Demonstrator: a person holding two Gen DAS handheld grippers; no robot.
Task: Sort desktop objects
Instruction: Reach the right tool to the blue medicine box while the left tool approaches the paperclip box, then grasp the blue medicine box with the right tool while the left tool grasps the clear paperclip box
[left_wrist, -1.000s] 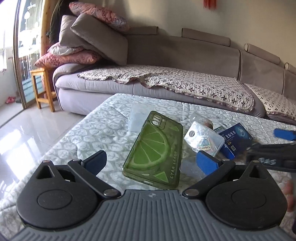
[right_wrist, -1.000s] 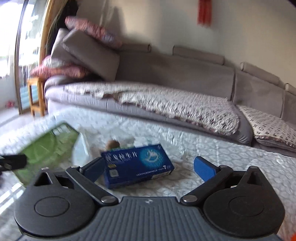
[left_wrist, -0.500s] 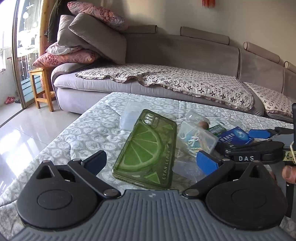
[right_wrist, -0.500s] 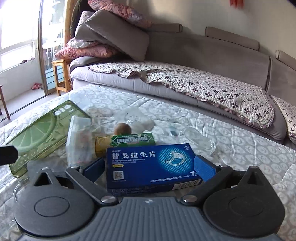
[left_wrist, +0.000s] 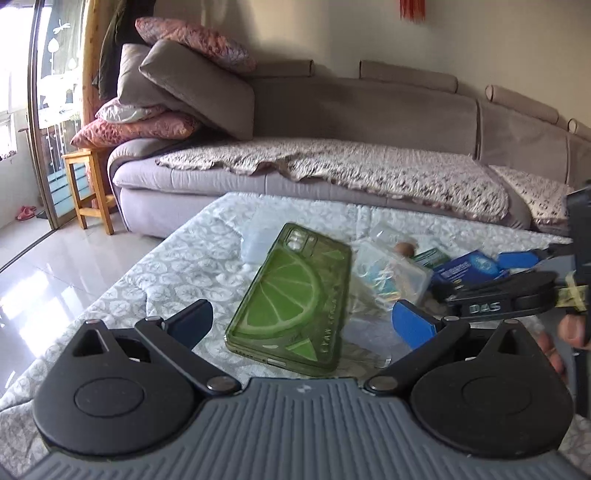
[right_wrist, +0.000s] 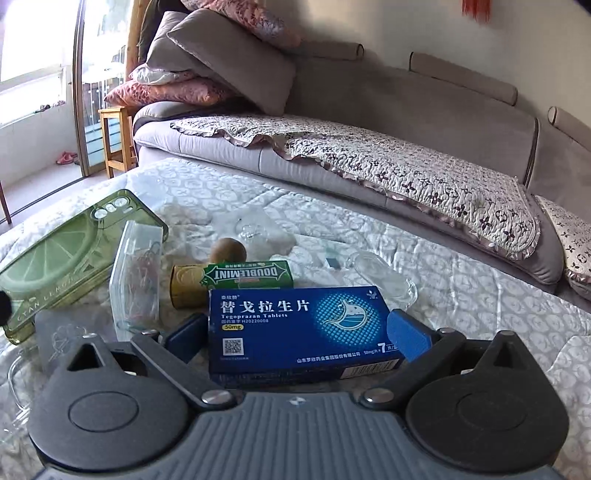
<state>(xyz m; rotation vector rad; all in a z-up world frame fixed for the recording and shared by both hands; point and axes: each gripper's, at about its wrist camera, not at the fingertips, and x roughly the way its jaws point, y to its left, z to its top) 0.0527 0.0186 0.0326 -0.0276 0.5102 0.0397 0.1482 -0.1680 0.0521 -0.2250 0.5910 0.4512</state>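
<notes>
1. Currently, the right hand-held gripper (right_wrist: 297, 334) brackets the blue tablet box (right_wrist: 301, 330), jaws wide, gripping nothing, positioned for pickup.
2. The left hand-held gripper (left_wrist: 303, 325), wide open and empty, faces the green phone case (left_wrist: 295, 299) left of that box on the desk (left_wrist: 177, 266).

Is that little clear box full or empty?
Partly filled: colored paper clips show through the clear plastic box, standing on edge beside the green phone case.

Left gripper (left_wrist: 303, 325) with jaws spread wide, right gripper (right_wrist: 299, 332) likewise wide, both low and level
</notes>
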